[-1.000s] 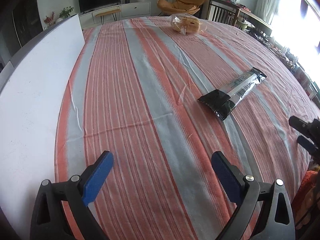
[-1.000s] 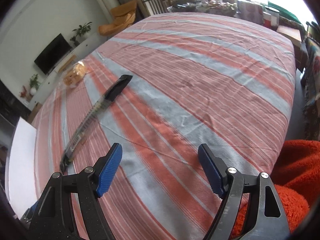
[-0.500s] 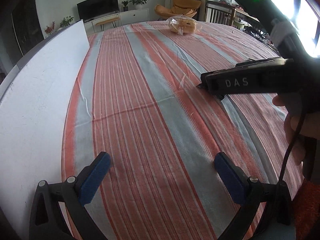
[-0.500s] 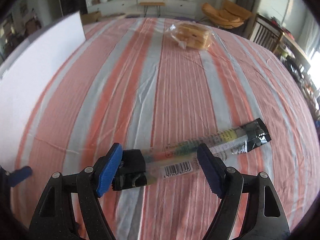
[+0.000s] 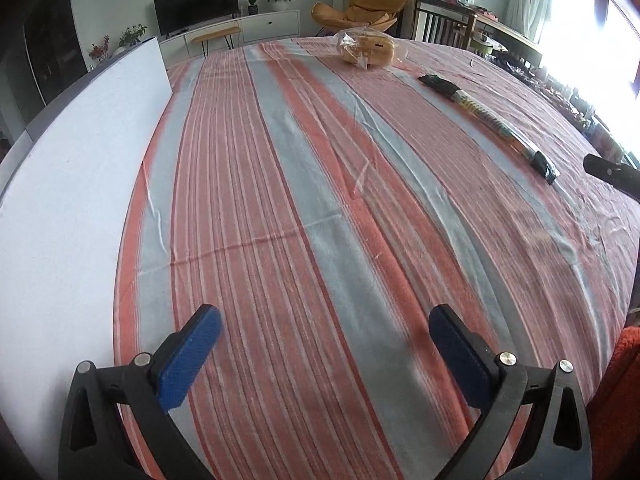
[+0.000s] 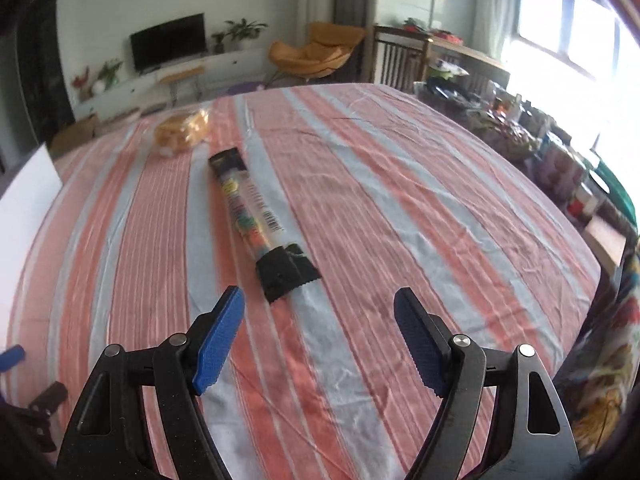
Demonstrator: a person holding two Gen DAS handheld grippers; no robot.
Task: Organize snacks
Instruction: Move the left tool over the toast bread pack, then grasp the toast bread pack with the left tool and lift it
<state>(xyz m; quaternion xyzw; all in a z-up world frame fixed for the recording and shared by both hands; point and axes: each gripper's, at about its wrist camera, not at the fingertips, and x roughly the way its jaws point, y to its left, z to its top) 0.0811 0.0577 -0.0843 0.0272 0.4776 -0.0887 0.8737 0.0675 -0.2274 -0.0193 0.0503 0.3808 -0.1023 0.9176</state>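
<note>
A long clear snack pack with black ends (image 6: 252, 212) lies on the striped tablecloth (image 6: 400, 208), pointing away toward a bagged bread loaf (image 6: 184, 132). My right gripper (image 6: 320, 304) stands open just short of the pack's near black end, with nothing between its fingers. In the left wrist view the same pack (image 5: 492, 124) lies far to the right and the bread (image 5: 368, 50) sits at the far end. My left gripper (image 5: 324, 320) is wide open over bare cloth. Part of the right gripper shows at that view's right edge.
A white board (image 5: 72, 184) runs along the table's left side. Beyond the table's right edge stands a cluttered side table (image 6: 520, 128). An orange-red cloth (image 5: 624, 380) lies at the near right corner. Chairs and a TV cabinet stand behind the far end.
The right gripper swung over the pack and straddled it, then drew back. The pack now lies lengthwise toward the bread instead of slanting across. The left gripper stayed in place, open.
</note>
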